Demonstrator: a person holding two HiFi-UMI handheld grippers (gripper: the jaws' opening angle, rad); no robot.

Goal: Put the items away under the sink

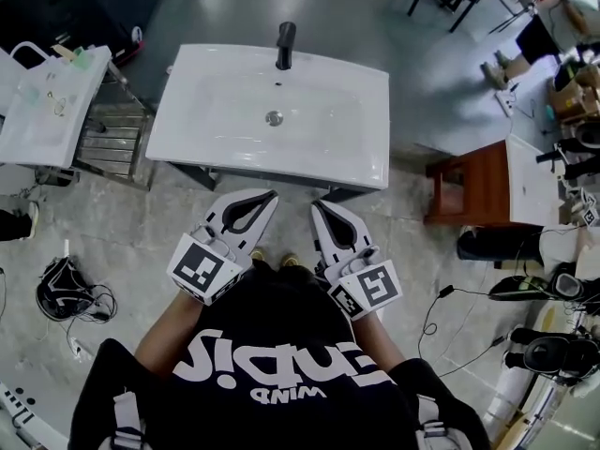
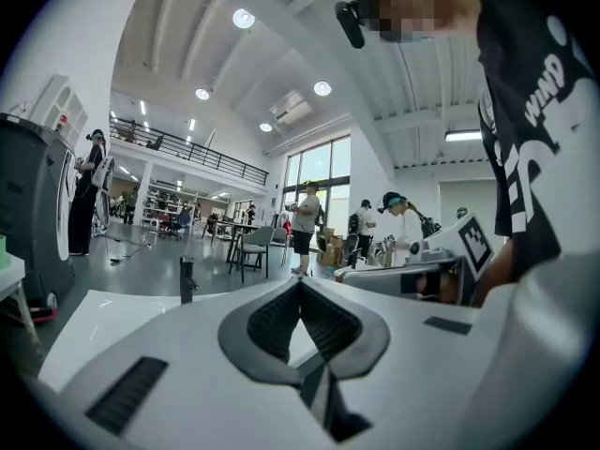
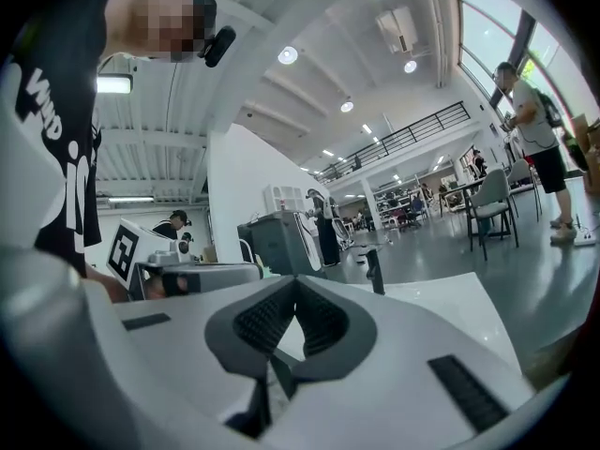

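A white sink [image 1: 216, 139] with a black faucet [image 1: 285, 45] and a round drain [image 1: 274, 117] stands just ahead of me. The dark cabinet under it shows only as a thin strip below the sink's front edge. My left gripper [image 1: 269, 196] and right gripper [image 1: 318, 207] are held side by side in front of that edge, both shut with nothing between the jaws. The left gripper view has its shut jaws meeting at the tip of the left gripper [image 2: 300, 282], with the faucet [image 2: 186, 279] beyond. In the right gripper view, the right gripper [image 3: 296, 281] is likewise shut near the faucet [image 3: 374, 270]. No loose items are in view by the sink.
A second white basin [image 1: 42, 111] with small green things on it stands at the left, next to a metal rack [image 1: 108, 141]. A reddish wooden stool [image 1: 469, 184] sits to the right. Cables [image 1: 66, 293] lie on the floor at left, equipment at right. People stand in the hall behind.
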